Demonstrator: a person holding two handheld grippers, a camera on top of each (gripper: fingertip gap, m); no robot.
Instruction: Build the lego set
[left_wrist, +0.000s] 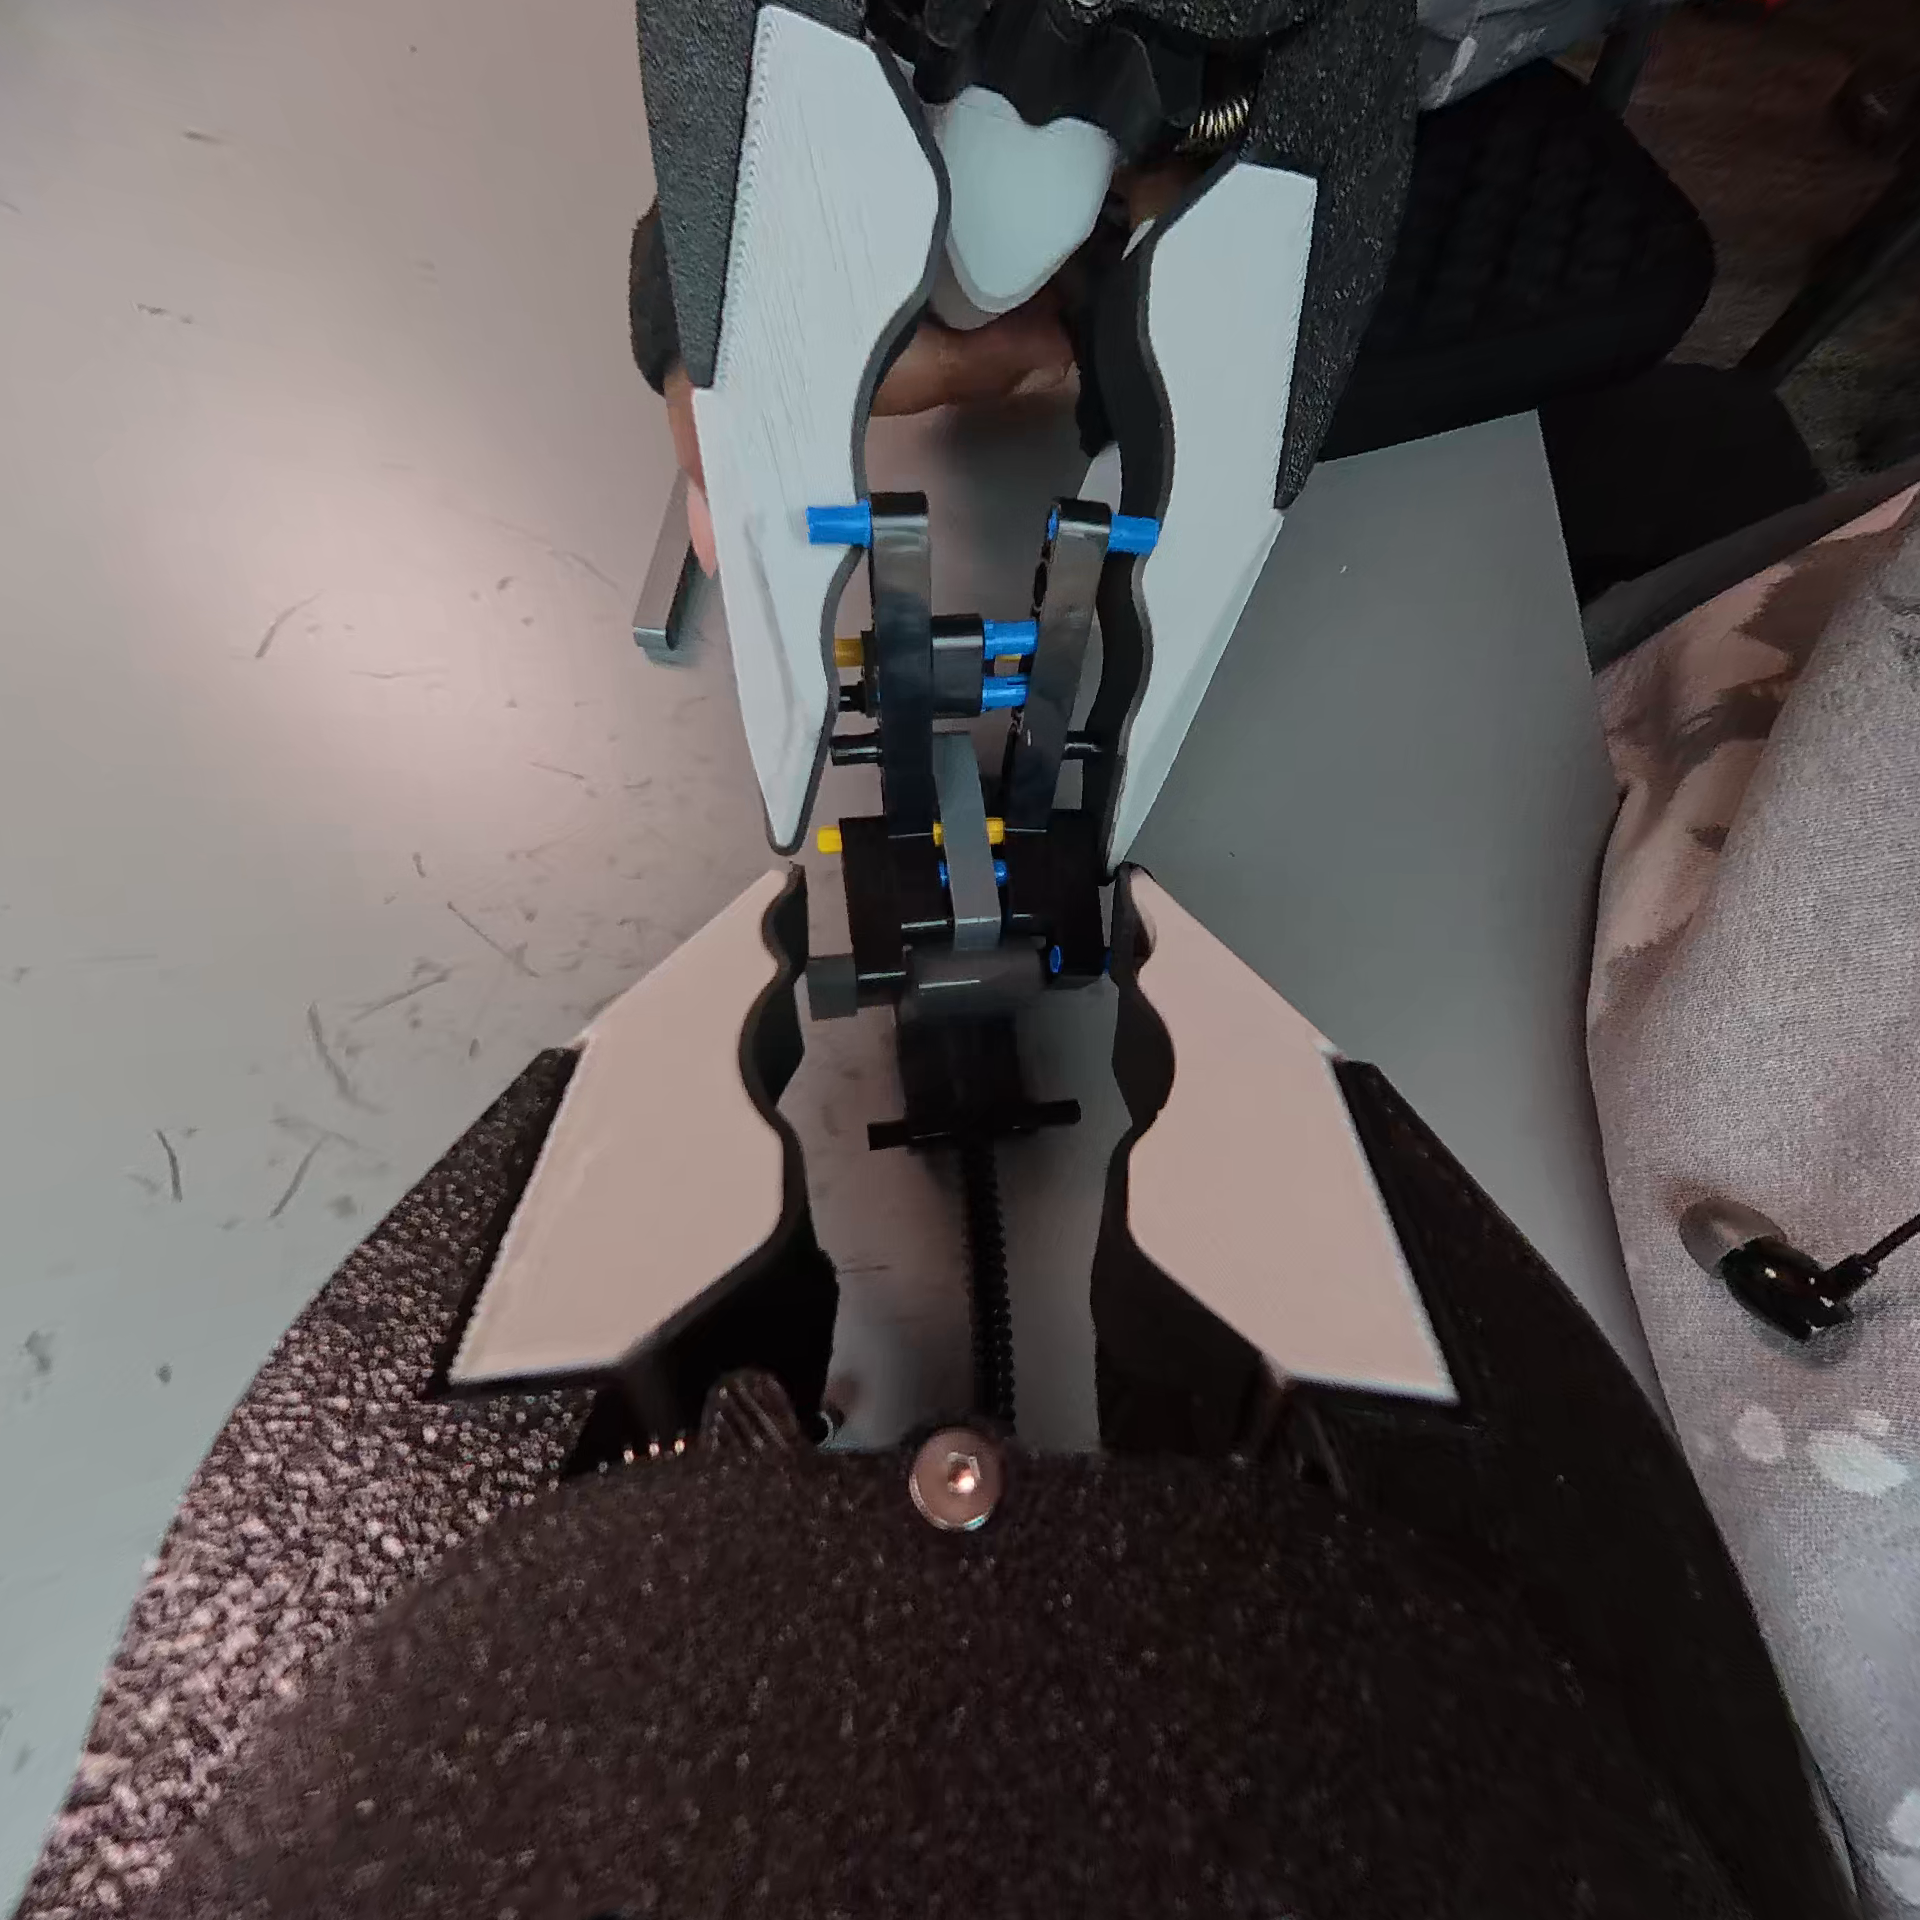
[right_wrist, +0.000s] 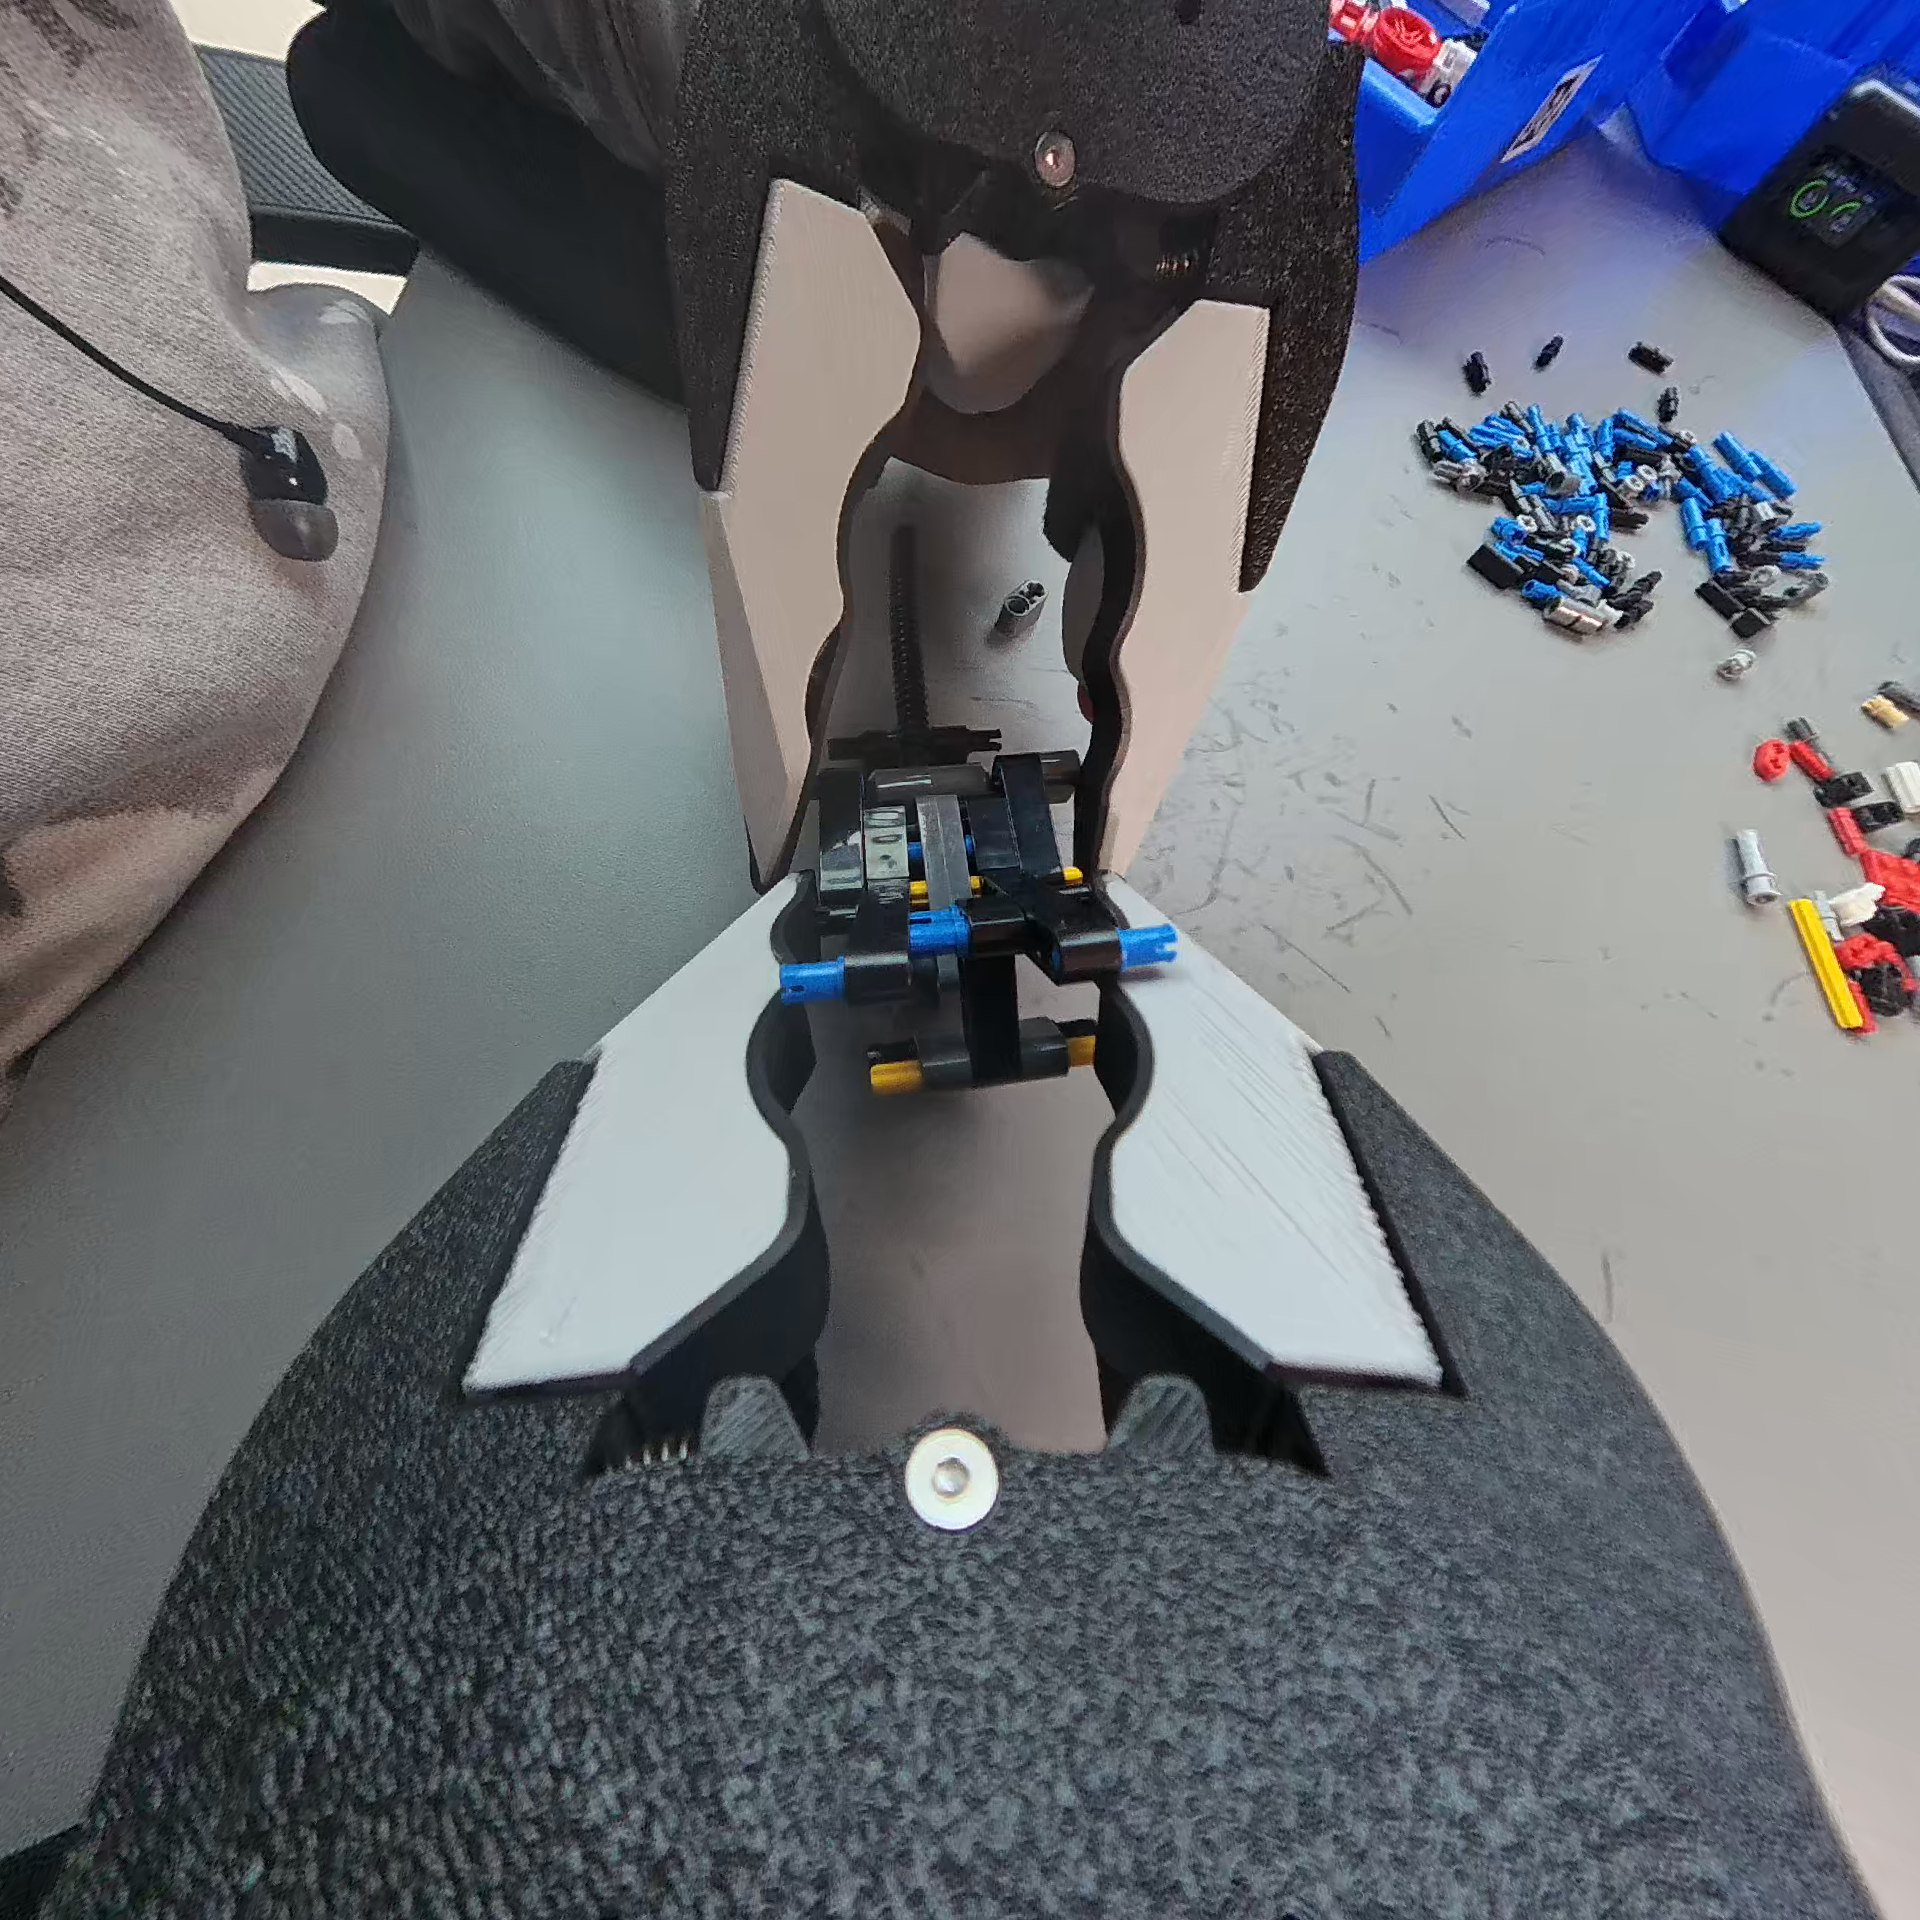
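- We grip the lego assembly (left_wrist: 961, 821) from opposite ends above the grey table (right_wrist: 1455, 748): our left gripper (left_wrist: 956, 894) clamps its base, our right gripper (right_wrist: 951, 914) clamps its arms.
- The table edge runs close beside the assembly; bare tabletop lies opposite.
- A loose parts pile (right_wrist: 1621, 509) and blue bins (right_wrist: 1579, 94) sit beyond the assembly; the bin labels are unreadable.

Setting: an office-type workbench used for small-parts assembly. Landmark: the scuffed grey tabletop (right_wrist: 1455, 831). Blue plastic parts bins (right_wrist: 1558, 94) stand at its far right corner, with a small device with a lit screen (right_wrist: 1834, 208) just beside them. A heap of blue and black pins (right_wrist: 1621, 520) lies on the tabletop near the bins. A black mesh office chair (left_wrist: 1538, 270) stands off its edge.
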